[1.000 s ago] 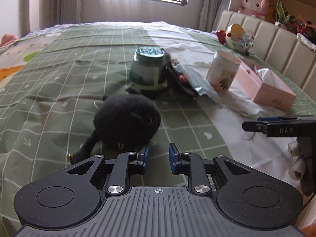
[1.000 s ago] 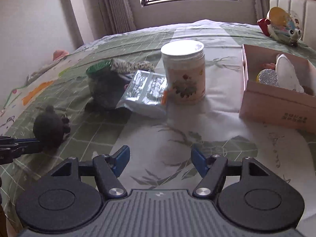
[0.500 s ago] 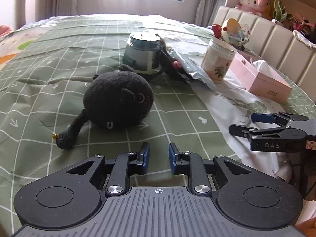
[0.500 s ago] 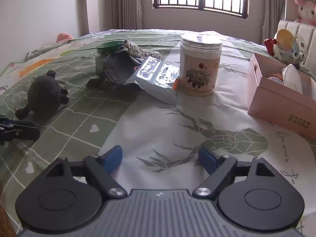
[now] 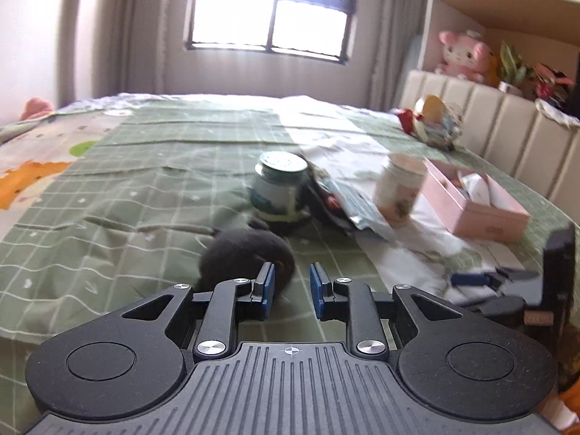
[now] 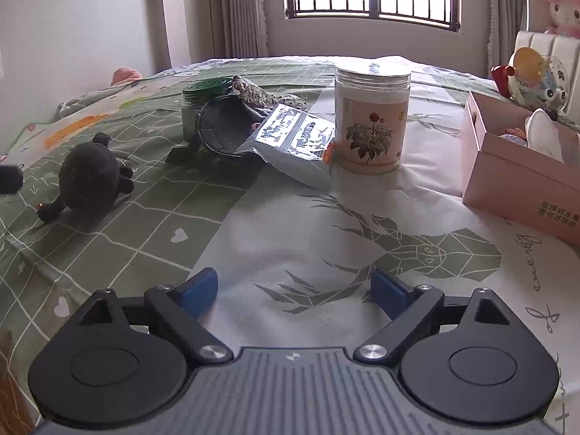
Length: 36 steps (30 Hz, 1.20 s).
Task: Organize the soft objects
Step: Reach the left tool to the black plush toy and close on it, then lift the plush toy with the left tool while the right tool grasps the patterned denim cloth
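Observation:
A black round plush toy (image 5: 243, 253) lies on the green checked bedspread, just beyond my left gripper (image 5: 290, 290). The left jaws stand a narrow gap apart and hold nothing. The plush also shows at the left of the right wrist view (image 6: 90, 177), its tail pointing toward me. My right gripper (image 6: 293, 288) is wide open and empty above the white deer-print sheet, well short of the plush. A pink open box (image 6: 522, 185) holding soft white items sits at the right, and also shows in the left wrist view (image 5: 475, 206).
A green-lidded jar (image 6: 204, 108), a black round pouch (image 6: 224, 127), a silver foil packet (image 6: 293, 141) and a white flower-print jar (image 6: 371, 123) stand in a cluster mid-bed. A colourful toy (image 6: 536, 76) and the padded headboard (image 5: 507, 123) are at the right.
My left gripper has pulled back and tilted up, so the plush sits lower and partly behind its fingers. My right gripper drew back slightly; its view shows more of the bed.

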Each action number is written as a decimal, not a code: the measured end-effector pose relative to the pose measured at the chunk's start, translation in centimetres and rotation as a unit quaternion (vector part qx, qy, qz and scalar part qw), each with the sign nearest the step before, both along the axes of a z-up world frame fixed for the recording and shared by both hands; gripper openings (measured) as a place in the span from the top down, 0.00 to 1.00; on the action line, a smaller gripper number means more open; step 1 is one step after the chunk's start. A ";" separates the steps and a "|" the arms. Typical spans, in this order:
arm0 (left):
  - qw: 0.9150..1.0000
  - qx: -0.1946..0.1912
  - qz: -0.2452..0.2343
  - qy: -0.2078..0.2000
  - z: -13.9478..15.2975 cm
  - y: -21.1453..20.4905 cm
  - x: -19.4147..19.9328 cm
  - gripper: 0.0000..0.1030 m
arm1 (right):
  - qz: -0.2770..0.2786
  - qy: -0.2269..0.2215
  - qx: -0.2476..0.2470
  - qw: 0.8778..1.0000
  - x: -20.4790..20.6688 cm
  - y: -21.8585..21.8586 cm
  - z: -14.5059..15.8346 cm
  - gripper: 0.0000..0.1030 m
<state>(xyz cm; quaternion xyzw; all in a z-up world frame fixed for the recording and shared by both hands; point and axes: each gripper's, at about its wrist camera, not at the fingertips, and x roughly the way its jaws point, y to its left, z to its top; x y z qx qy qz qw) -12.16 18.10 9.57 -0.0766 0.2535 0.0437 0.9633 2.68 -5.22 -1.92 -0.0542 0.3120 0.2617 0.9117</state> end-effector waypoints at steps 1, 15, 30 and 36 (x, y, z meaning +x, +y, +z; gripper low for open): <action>1.000 -0.007 0.023 -0.006 0.2 0.9 0.4 0.77 | 0.000 0.000 0.001 1.000 0.0 0.0 0.0 0.11; 0.998 -0.018 -0.033 0.057 -2.4 -0.6 8.2 0.75 | 0.003 0.001 0.005 1.000 0.1 -0.1 -0.1 0.09; 0.986 -0.106 0.077 0.100 -4.8 3.9 8.0 0.06 | 0.003 0.001 0.008 1.000 0.0 -0.2 -0.1 0.09; 0.982 -0.143 0.103 0.065 -5.6 4.3 9.6 0.06 | 0.010 0.005 0.004 1.000 0.1 -0.1 -0.1 0.06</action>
